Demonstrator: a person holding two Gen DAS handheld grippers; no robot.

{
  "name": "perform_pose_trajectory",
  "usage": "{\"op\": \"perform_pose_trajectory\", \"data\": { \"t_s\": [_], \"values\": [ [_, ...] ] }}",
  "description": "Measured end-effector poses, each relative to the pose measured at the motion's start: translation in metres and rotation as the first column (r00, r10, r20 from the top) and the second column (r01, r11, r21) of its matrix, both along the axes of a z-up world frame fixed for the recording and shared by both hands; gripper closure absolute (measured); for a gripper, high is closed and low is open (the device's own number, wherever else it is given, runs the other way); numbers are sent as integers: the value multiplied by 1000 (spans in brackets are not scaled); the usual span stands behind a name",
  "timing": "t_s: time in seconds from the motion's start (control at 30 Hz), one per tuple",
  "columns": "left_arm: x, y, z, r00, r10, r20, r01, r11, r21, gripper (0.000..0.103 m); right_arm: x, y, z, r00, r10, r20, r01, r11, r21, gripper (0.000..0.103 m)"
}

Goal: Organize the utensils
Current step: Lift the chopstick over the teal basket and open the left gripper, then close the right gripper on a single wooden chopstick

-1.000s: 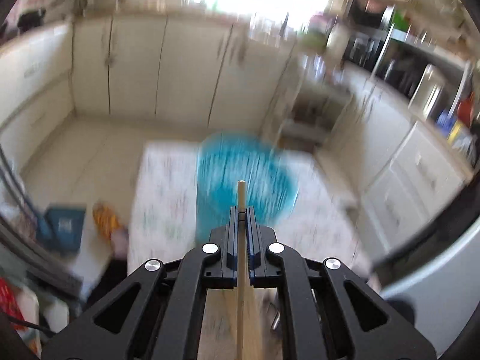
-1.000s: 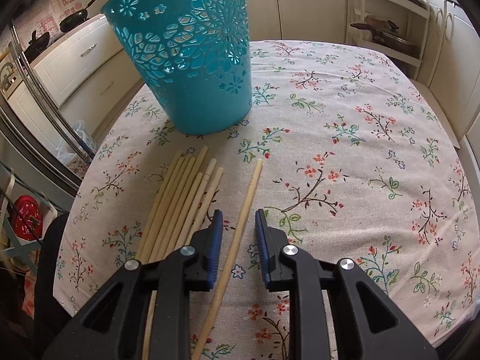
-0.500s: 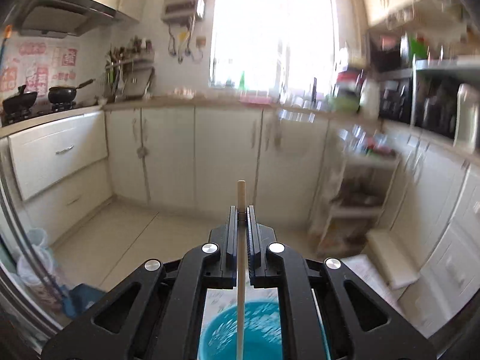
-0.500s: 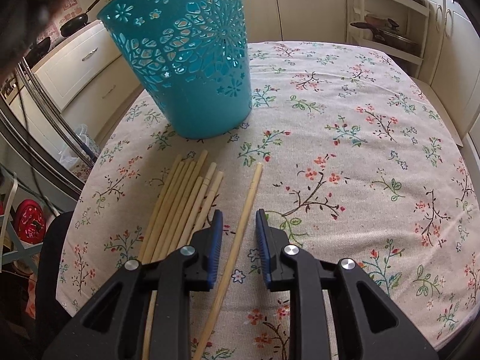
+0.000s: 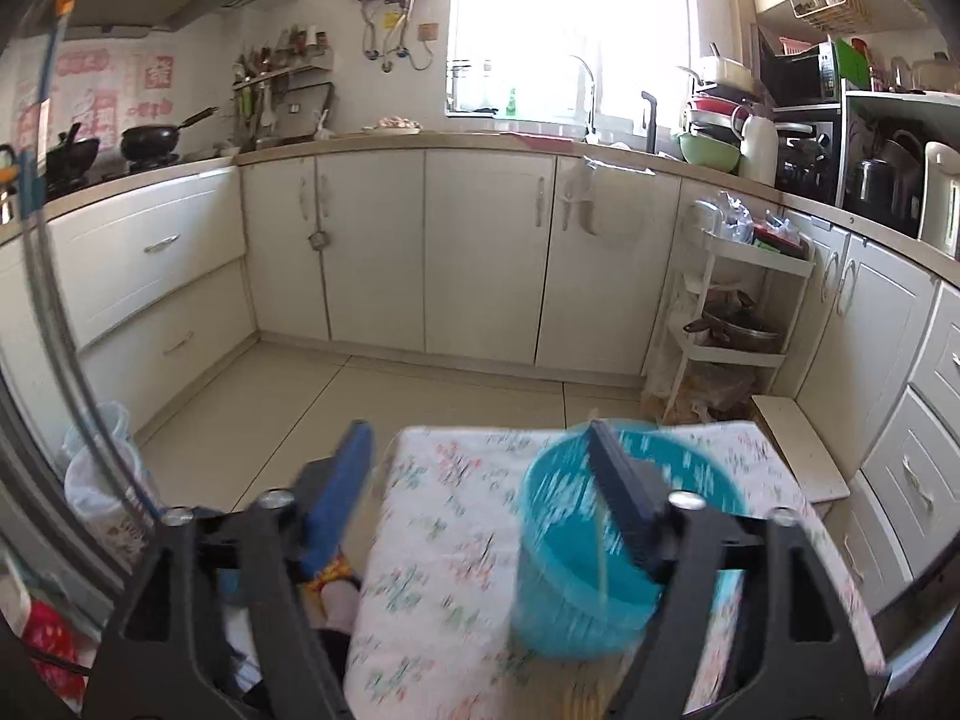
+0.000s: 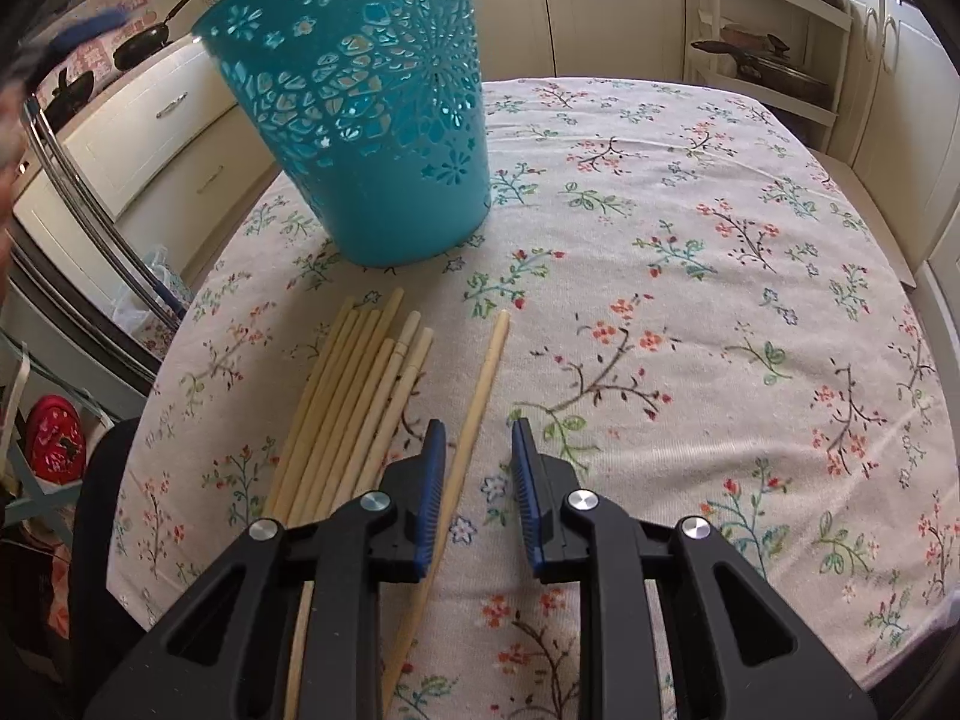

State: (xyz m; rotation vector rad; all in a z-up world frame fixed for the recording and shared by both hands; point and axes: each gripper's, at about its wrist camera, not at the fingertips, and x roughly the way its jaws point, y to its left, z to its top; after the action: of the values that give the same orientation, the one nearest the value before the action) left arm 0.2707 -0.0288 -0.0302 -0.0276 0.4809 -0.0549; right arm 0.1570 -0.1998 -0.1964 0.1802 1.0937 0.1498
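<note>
Left claw point(image 5: 480, 468) opening above basket point(image 5: 600, 570); only right view shows chopsticks point(image 6: 348, 408).

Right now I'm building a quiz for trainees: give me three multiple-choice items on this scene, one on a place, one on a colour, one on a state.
1. Where does the single chopstick lie?
A. right of the bundle of chopsticks, apart from it
B. inside the basket
C. on the floor

2. What colour is the basket?
A. red
B. white
C. turquoise

3. How do the right gripper jaws stand?
A. clamped on the basket rim
B. open astride the single chopstick
C. shut on nothing

Answers: 1 A, cloth shows between it and the bundle. 2 C, its cut-out wall is turquoise. 3 B, gaps show beside the stick.
</note>
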Motion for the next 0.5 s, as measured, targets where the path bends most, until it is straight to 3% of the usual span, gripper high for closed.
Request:
{"op": "perform_pose_trajectory", "data": {
  "t_s": [0.07, 0.17, 0.2, 0.27, 0.37, 0.5],
  "values": [
    [-24, 10, -18, 1000, 10, -23, -10, 1000, 16, 15, -6, 6, 1, 1000, 12, 13, -11, 999, -46, 76],
    [-41, 15, -57, 994, 0, -112, 8, 998, 69, 14, -10, 18, 1, 998, 46, 36, -41, 991, -131, 76],
    [-42, 17, -71, 989, -2, -149, 14, 997, 77, 14, -9, 20, 1, 998, 57, 40, -52, 990, -130, 82],
    [-35, 16, -107, 971, -1, -241, 26, 994, 102, 14, -6, 20, 0, 998, 61, 34, -56, 991, -120, 93],
    [-21, 16, -144, 933, -7, -359, 49, 993, 108, 14, -6, 10, 2, 999, 38, 12, -37, 996, -86, 94],
    [-12, 10, -167, 908, 3, -418, 51, 992, 117, 14, -8, 16, 2, 998, 59, 16, -56, 990, -130, 94]
  ]
}}
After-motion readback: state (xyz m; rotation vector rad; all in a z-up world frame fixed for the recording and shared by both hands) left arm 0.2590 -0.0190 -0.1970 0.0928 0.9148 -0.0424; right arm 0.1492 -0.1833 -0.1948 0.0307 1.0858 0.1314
